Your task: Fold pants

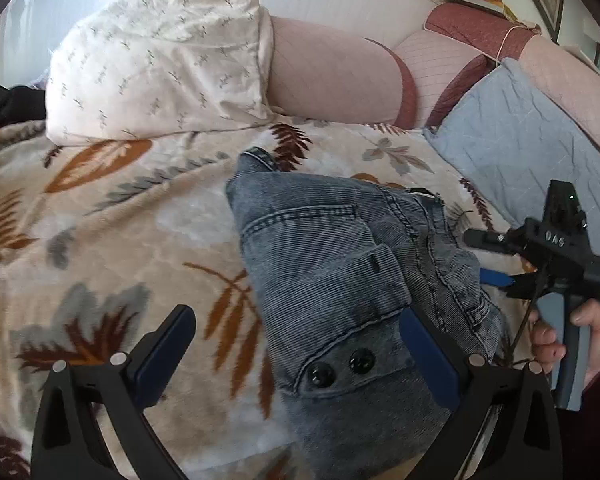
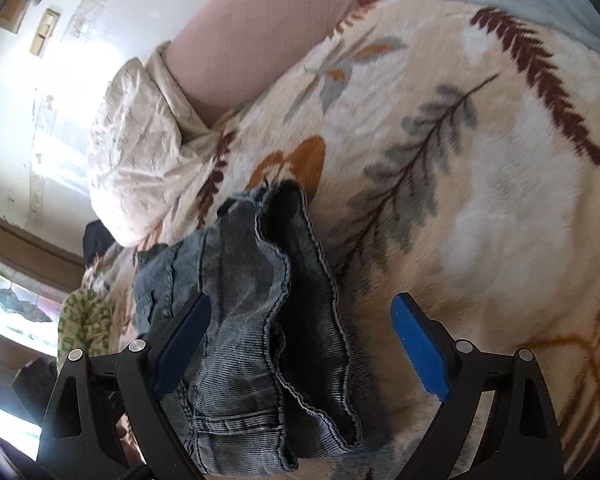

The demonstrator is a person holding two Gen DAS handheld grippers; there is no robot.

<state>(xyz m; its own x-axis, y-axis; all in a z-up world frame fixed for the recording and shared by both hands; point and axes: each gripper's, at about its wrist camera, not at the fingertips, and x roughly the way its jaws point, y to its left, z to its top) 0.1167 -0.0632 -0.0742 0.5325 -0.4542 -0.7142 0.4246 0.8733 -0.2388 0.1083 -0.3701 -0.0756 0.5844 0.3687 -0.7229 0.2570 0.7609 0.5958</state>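
While a leaf-patterned blanket covers the whole bed, a pair of grey-blue denim pants lies crumpled in a heap near its middle, not flat. Behind the heap a white pillow leans on a pink padded headboard, and a pale blue quilt lies off to one side.

Both tools hang over the heap, tilted downward. The left gripper has its jaws spread wide and holds nothing. Its right finger lies over the waistband by two dark buttons, while its left finger stands over bare blanket. The right gripper also has its jaws spread wide and holds nothing. Rumpled layers with wavy stitched edges lie between its fingers, but the pads do not press on them. From the left wrist view, a hand grips the right tool's handle at the far side of the heap.

Risks, as a judgement: the cloth is bunched in several layers, so either tool may pinch two layers at once, or the wrong edge, and lift a tangle. A left finger over the blanket could catch the blanket along with the denim. Thick seams may slip from the pads. Uneven lifting would twist the legs.
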